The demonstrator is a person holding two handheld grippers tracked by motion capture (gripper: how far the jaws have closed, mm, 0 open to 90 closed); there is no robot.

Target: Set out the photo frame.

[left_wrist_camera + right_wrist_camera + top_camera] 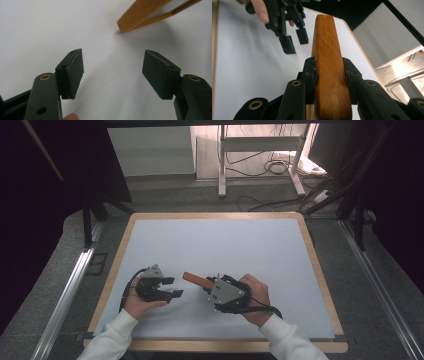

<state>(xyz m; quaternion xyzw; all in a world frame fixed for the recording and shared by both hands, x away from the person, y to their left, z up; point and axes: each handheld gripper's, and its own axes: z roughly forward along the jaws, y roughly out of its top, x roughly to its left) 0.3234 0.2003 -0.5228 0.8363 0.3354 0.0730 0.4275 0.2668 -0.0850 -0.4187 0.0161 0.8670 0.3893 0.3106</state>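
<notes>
The right gripper (329, 75) is clamped on a wooden block (329, 62), its two black pads pressing the block's long sides from left and right, as the right gripper view shows. In that view the block runs forward from between the jaws, and its near end is cut off at the bottom edge, so its full length cannot be made out there. It is a narrow, flat-faced piece of orange-brown wood with visible grain and a rounded far end. In the high view the wooden block (196, 280) sticks out leftward from the right gripper (210, 286), held above the white table (225, 245); the grey plate and the right hand (255, 295) hide the part inside the jaws. The left gripper (172, 287) sits just left of the block's free end, not touching it. The left gripper view shows its jaws standing wide apart over the bare white surface with nothing between them, and one corner of the wooden block (145, 12) beyond them, the rest cut off by the top edge.
</notes>
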